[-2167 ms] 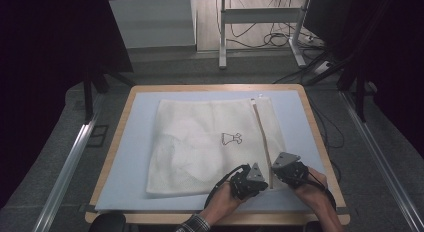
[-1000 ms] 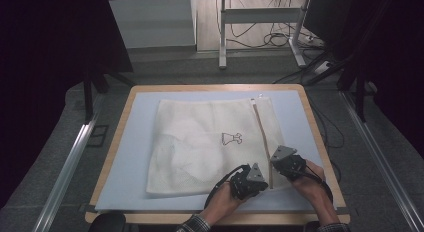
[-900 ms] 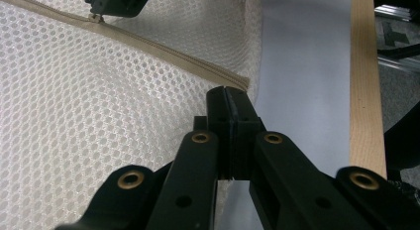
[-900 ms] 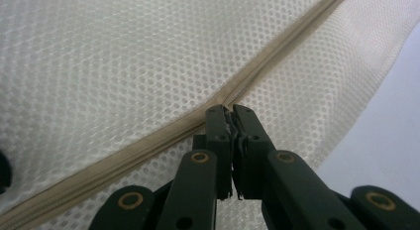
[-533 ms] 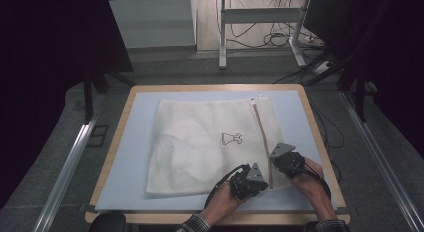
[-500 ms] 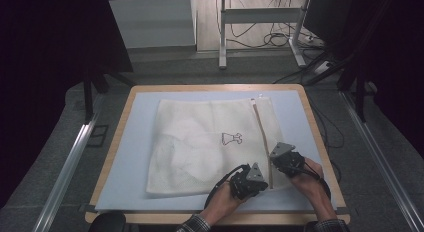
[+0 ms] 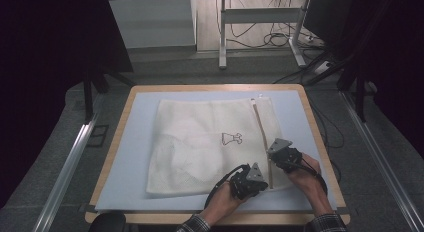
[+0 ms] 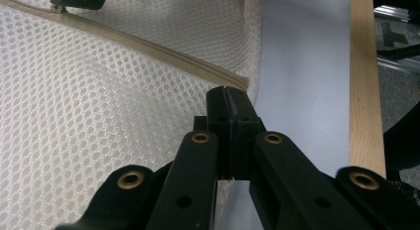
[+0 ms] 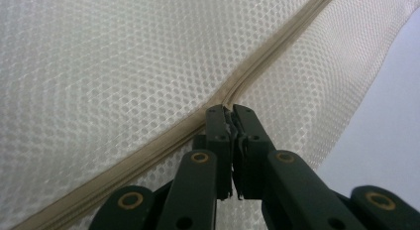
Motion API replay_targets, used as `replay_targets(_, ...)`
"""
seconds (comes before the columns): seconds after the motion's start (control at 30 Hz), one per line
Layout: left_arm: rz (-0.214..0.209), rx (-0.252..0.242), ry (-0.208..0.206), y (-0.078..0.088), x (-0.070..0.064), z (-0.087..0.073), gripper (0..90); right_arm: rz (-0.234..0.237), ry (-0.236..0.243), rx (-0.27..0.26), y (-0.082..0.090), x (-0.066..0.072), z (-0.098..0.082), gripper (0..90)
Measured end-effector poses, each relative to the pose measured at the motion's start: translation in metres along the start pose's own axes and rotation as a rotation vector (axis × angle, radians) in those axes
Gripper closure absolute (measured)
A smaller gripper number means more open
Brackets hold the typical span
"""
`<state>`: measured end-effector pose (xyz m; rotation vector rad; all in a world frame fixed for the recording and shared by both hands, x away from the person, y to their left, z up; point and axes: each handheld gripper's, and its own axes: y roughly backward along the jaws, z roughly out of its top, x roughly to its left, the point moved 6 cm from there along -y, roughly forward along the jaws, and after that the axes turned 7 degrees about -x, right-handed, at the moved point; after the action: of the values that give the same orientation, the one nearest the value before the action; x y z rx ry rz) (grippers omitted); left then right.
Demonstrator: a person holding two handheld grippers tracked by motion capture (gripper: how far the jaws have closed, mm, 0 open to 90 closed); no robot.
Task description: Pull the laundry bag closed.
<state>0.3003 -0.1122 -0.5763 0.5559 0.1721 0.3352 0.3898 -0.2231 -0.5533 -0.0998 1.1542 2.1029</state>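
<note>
I have a white mesh laundry bag [image 7: 210, 142] lying flat on the pale blue mat [image 7: 135, 177] that covers the wooden-edged table [image 7: 320, 142]; a small black dress emblem [image 7: 231, 138] is printed near the middle of the bag, and a beige zipper [image 7: 262, 137] runs along its right side from the far edge toward me; in the high view my left gripper [image 7: 248, 179] sits at the bag's near right corner, just beside the near end of the zipper, with my left hand [image 7: 223, 201] behind it; my right gripper [image 7: 281, 153] is just beyond it on the zipper line, my right hand [image 7: 306, 179] resting past the bag's right edge; the two grippers are near each other but apart; in the left gripper view the left gripper [image 8: 229, 98] has its jaws pressed fully together at the end of the zipper [image 8: 148, 46], where the mesh [image 8: 89, 121] meets the mat [image 8: 302, 66]; I cannot tell whether any fabric is caught between them; in the right gripper view the right gripper [image 9: 229, 113] is closed right on the zipper [image 9: 148, 150], with a small pale piece pinched between the tips, which I take for the zipper pull, though it is too small for me to be sure.
</note>
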Motion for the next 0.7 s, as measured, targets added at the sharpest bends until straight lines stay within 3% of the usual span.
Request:
replay_targets(0.43, 0.004, 0.0, -0.005, 0.0, 0.0, 0.0, 89.7, 0.001, -0.013, 0.002, -0.007, -0.004, 0.005, 85.9)
replay_targets(0.7, 0.004, -0.007, 0.002, 0.0, -0.001, 0.0, 89.7, -0.022, 0.019, 0.01, -0.013, -0.009, 0.009, 86.0)
